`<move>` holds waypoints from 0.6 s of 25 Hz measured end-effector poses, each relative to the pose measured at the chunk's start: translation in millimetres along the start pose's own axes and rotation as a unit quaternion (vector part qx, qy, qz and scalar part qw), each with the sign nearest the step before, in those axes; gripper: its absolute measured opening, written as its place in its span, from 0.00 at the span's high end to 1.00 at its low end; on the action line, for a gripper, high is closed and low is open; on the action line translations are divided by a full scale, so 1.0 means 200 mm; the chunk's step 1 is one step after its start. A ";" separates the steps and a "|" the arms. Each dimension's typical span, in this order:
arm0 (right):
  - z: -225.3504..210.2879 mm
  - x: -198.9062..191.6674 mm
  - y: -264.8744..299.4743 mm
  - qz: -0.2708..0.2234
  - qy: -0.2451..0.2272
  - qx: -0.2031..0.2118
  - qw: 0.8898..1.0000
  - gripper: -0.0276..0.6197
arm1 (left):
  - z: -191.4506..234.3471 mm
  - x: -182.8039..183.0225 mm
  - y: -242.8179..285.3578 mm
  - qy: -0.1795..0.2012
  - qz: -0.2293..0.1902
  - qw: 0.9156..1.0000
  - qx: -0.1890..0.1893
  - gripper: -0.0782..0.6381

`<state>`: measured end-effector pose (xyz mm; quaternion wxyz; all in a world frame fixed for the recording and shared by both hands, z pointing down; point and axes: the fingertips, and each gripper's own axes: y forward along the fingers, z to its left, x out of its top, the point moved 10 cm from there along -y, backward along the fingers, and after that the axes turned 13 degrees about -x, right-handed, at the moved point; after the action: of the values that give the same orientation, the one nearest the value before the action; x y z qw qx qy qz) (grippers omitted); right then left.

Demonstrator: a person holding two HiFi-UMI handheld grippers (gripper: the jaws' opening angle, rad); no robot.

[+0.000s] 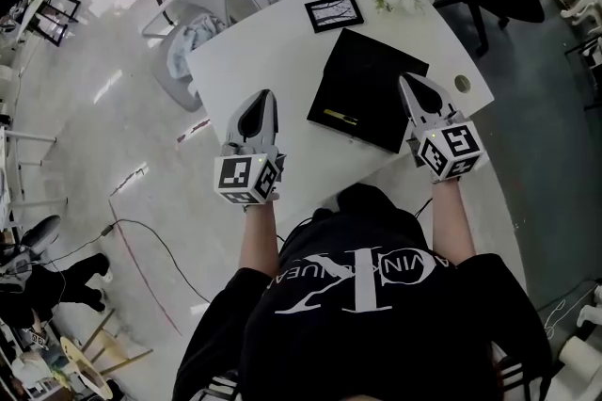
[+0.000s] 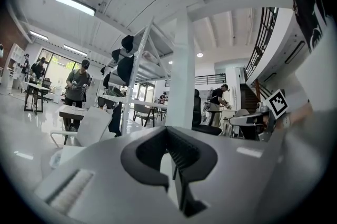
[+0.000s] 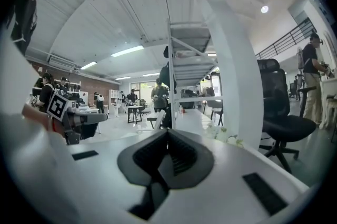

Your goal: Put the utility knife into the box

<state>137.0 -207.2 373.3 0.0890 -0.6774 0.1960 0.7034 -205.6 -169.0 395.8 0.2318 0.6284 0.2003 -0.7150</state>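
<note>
- Left gripper (image 1: 266, 98): jaws pressed together, nothing held; positioned over the table (image 1: 282, 60), left of the box (image 1: 376, 74).
- Right gripper (image 1: 407, 81): jaws likewise closed (empty), at the box's right edge.
- Knife (image 1: 340, 117): seen lying on the box, near-left part.

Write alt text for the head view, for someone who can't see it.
From above, a person holds the left gripper and right gripper, both shut and empty, over a white table; the utility knife lies on a black box.

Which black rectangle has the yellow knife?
The large black box, nearer you; the knife lies by its near edge. The small picture frame beyond has none.
</note>
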 end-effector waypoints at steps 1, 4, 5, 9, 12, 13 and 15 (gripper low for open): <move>0.00 0.00 0.00 -0.002 0.001 0.000 1.000 0.93 | 0.00 0.00 -0.01 0.000 -0.001 1.000 0.002 0.88; 0.00 0.02 0.00 -0.006 0.004 0.000 1.000 0.93 | 0.01 0.01 -0.02 0.000 -0.003 1.000 0.007 0.88; 0.00 0.02 0.00 -0.008 0.005 -0.001 1.000 0.93 | 0.01 0.02 -0.03 0.001 -0.004 1.000 0.007 0.88; 0.01 0.03 0.00 -0.013 0.004 0.002 1.000 0.93 | 0.01 0.02 -0.04 0.003 -0.006 1.000 0.009 0.88; 0.02 0.03 0.01 -0.015 0.003 0.004 1.000 0.93 | 0.02 0.02 -0.05 0.004 -0.005 1.000 0.010 0.88; 0.03 0.02 0.01 -0.015 0.003 0.005 1.000 0.93 | 0.02 0.02 -0.05 0.004 -0.006 1.000 0.011 0.88; 0.04 0.03 0.01 -0.015 0.003 0.006 1.000 0.93 | 0.02 0.02 -0.06 0.004 -0.006 1.000 0.011 0.88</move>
<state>129.5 -206.7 368.6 0.1032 -0.6817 0.1902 0.6989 -216.7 -162.9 392.8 0.2193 0.6326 0.1971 -0.7161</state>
